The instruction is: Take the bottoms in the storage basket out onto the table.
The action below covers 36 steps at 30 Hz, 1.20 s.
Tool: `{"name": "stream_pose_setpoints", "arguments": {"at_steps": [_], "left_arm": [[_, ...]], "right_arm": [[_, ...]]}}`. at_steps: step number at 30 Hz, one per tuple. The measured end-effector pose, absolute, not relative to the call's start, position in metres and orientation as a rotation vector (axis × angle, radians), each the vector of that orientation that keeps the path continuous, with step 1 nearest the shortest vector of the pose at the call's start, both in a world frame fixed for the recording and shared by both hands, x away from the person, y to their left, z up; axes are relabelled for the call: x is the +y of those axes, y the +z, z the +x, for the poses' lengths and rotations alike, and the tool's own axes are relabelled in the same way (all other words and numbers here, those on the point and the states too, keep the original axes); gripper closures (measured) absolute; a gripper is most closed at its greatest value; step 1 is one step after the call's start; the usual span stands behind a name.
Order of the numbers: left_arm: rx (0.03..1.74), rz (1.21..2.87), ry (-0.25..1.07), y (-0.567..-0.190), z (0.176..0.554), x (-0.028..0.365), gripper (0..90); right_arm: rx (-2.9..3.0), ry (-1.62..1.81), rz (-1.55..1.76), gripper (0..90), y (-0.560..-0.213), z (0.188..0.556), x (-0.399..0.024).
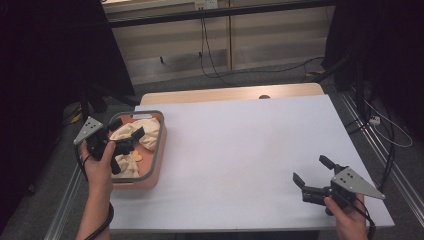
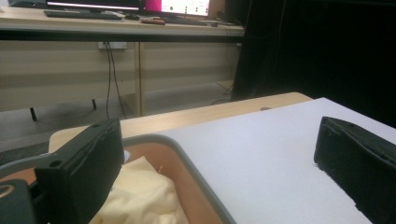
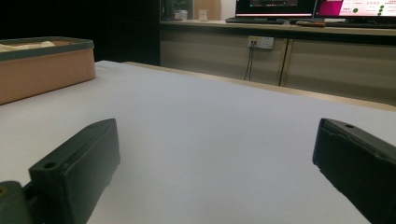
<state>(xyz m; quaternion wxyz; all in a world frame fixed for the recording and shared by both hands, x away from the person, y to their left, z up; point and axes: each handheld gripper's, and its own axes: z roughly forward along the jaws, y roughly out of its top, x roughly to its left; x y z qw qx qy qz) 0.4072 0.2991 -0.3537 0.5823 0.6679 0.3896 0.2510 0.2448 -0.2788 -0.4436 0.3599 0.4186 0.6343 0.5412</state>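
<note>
A salmon-coloured bin with a grey rim [image 1: 159, 145] stands at the table's left side, with crumpled cream cloth [image 1: 147, 131] inside. My left gripper [image 1: 126, 143] hovers over the bin, open, nothing between its jaws. In the left gripper view the bin's rim [image 2: 187, 156] and the cloth [image 2: 140, 191] lie between and below the wide-apart jaws. My right gripper [image 1: 311, 172] is open just above the white table near the front right corner, jaws pointing left toward the bin [image 3: 44, 70], which is far off.
The white table top [image 1: 240, 150] stretches wide between bin and right gripper. Beyond the far wooden edge [image 1: 230, 93] are the floor, cables and a long desk with monitors [image 3: 280, 7]. Dark curtains hang at both sides.
</note>
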Motion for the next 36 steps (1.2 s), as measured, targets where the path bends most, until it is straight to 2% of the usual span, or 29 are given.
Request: {"name": "stream_pose_setpoints", "arguments": {"at_steps": [18, 36], "left_arm": [[1.001, 1.552, 0.572, -0.369, 0.438, 0.311, 2.2], [1.167, 1.645, 0.553, -0.396, 0.464, 0.320, 2.7]], "right_arm": [[1.637, 1.395, 1.075, 0.3, -0.444, 0.246, -0.278], [1.640, 1.394, 1.080, 0.3, -0.445, 0.246, -0.279]]}}
